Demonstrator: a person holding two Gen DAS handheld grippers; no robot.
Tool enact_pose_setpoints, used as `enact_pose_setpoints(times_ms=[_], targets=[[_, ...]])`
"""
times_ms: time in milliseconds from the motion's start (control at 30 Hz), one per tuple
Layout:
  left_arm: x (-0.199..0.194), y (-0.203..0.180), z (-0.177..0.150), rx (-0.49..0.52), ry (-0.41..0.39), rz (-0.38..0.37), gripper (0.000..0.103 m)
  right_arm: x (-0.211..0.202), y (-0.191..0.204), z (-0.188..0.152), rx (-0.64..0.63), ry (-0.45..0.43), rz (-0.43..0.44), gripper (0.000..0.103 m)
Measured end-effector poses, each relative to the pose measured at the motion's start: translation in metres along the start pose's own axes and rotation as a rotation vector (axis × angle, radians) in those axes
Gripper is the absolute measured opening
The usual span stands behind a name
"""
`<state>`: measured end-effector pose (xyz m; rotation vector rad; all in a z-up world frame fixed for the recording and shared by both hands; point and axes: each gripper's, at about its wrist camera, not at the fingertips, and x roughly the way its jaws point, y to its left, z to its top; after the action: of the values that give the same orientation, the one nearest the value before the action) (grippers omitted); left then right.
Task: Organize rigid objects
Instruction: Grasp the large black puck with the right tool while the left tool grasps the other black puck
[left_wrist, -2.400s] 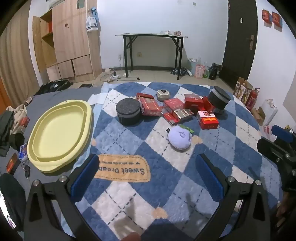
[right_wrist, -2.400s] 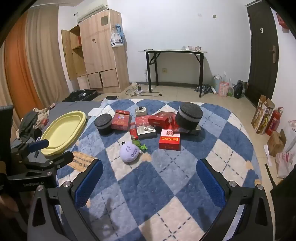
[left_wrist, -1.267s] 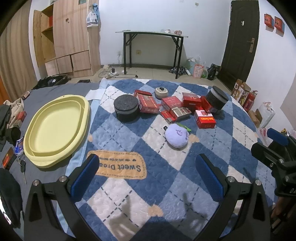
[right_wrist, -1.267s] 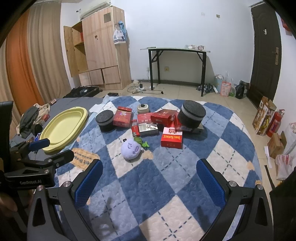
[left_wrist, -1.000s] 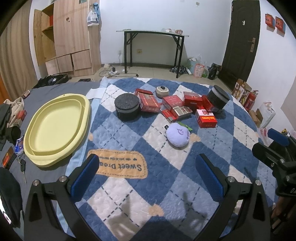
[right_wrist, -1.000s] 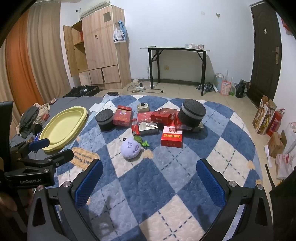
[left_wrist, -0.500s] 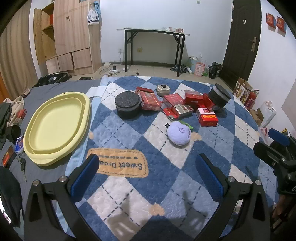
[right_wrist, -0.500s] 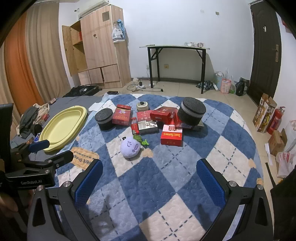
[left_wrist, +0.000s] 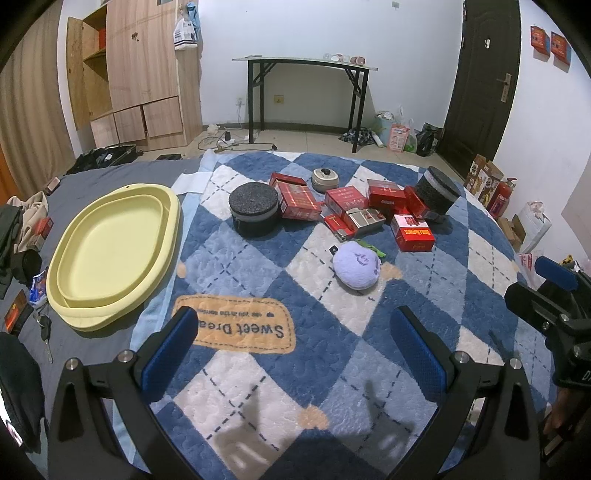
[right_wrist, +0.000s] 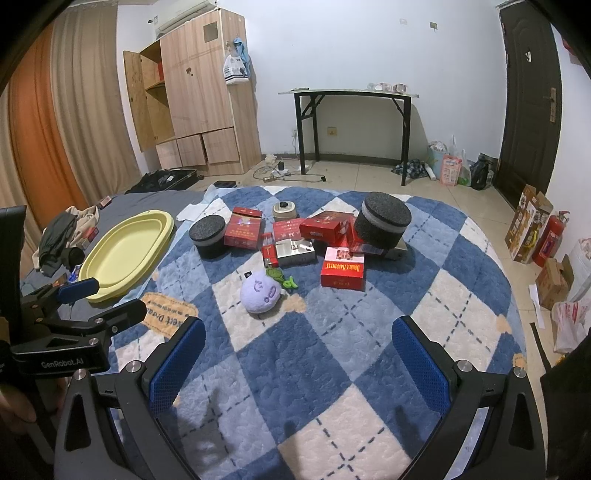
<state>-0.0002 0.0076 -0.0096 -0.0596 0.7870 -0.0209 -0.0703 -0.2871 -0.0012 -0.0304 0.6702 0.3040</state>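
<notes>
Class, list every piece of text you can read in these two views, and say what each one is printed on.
"Sweet Dream", upside down: tan label on the blue checked quilt.
"DOUBLE HAPPINESS": nearest red cardboard box.
"GenRobot.AI": black body of the left tool, which is open.
Print on the other red boxes: too small to read.

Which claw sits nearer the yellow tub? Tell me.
Left. The left claw hangs open over the blanket just beside the yellow tub. The right claw, also open, is farther off, across the blanket from the tub.
</notes>
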Motion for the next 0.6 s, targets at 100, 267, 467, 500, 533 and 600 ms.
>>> enact_pose_setpoints(times_ms=[100, 267, 467, 500, 533, 600], targets=[[0.000, 0.000, 0.000, 0.000, -0.001, 0.000, 0.103, 0.000, -0.001, 0.000, 0.011, 0.001, 0.000, 0.103], [0.000, 0.000, 0.000, 0.000, 0.002, 0.001, 0.103, -0.001, -0.002, 0.000, 0.017, -0.001, 0.002, 0.103], [0.003, 0.001, -0.003, 0.006, 0.011, 0.005, 0.103, -0.002, -0.003, 0.000, 0.020, -0.001, 0.005, 0.103], [0.004, 0.001, -0.003, 0.006, 0.011, 0.008, 0.103, -0.002, -0.003, 0.000, 0.024, -0.002, 0.008, 0.103], [0.006, 0.002, -0.002, 0.007, 0.013, 0.009, 0.103, -0.002, -0.005, 0.002, 0.034, -0.001, 0.013, 0.103], [0.013, 0.004, 0.001, 0.025, 0.021, 0.008, 0.103, -0.002, -0.011, 0.005, 0.070, -0.007, 0.028, 0.103]])
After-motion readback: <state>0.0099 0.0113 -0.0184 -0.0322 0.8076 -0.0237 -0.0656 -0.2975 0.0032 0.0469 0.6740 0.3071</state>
